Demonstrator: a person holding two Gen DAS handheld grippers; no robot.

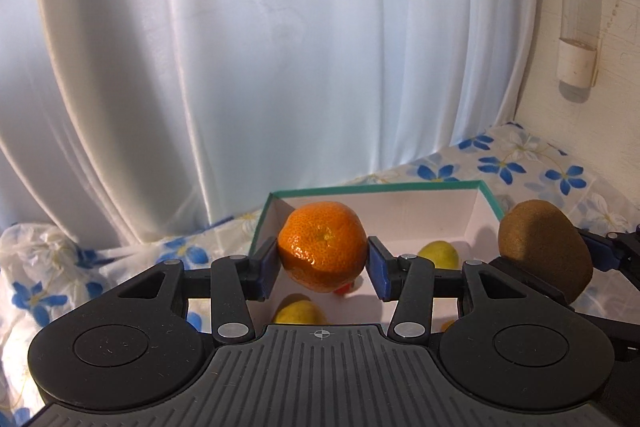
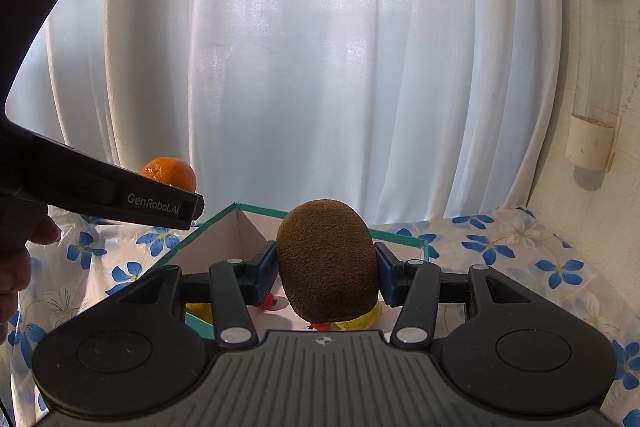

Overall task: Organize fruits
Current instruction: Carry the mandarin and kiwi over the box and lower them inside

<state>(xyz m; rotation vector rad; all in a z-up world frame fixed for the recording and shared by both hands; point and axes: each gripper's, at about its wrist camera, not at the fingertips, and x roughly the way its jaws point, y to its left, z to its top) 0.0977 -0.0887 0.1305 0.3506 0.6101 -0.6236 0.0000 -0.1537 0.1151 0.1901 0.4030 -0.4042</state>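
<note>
- Above the box (image 1: 486,205), my left gripper (image 1: 323,261) clamps the mandarin (image 1: 322,246) squarely between its blue pads.
- To its right, my right gripper (image 2: 326,273) squeezes the kiwi (image 2: 327,261) over the same box.
- Down inside lie yellow fruits (image 1: 439,254).

The mandarin (image 1: 322,247) had glossy, pitted peel; the kiwi (image 2: 327,261) looked matt and fuzzy. The box (image 1: 436,205) seemed smooth white card with a teal rim. The cloth (image 2: 520,247) beneath was thin floral fabric, the far curtain (image 1: 260,47) satiny. Both grippers were matt black plastic with ribbed tops.
</note>
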